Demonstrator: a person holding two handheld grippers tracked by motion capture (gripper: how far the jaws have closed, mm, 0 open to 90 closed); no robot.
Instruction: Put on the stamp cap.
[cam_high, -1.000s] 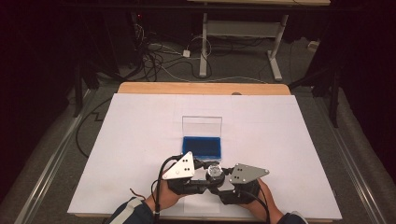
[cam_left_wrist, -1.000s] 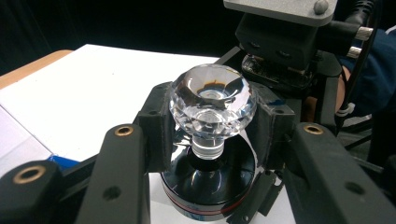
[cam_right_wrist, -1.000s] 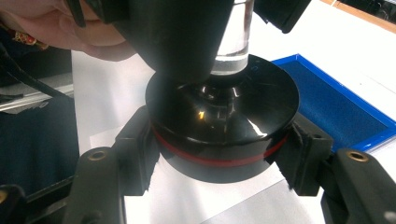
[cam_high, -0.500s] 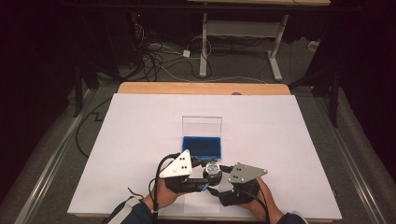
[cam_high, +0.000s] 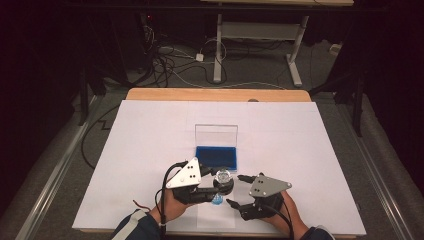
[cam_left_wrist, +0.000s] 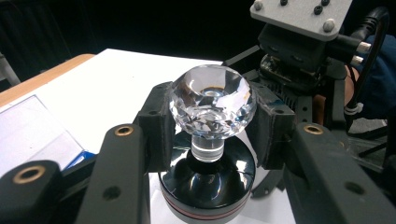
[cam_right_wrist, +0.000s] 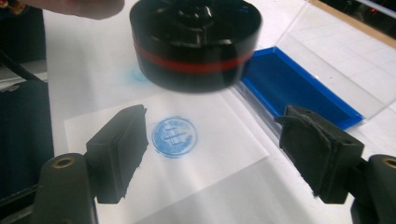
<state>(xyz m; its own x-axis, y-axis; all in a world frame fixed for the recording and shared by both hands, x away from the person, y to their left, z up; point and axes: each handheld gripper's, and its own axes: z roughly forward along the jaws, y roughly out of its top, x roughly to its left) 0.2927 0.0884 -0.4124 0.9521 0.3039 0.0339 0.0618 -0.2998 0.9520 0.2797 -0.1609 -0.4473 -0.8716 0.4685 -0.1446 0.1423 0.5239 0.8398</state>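
Drawing back from the stamp (cam_left_wrist: 212, 140), the right gripper (cam_high: 239, 190) is spreading its jaws empty, while the left gripper (cam_high: 216, 184), clamping the crystal knob, is lifting it off the blue imprint (cam_right_wrist: 174, 136).

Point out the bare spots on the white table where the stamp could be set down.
Free: the wide white table left of the ink pad, and right of it. Crowded: the near middle, with the stamp, printed paper and both hand-held grippers.
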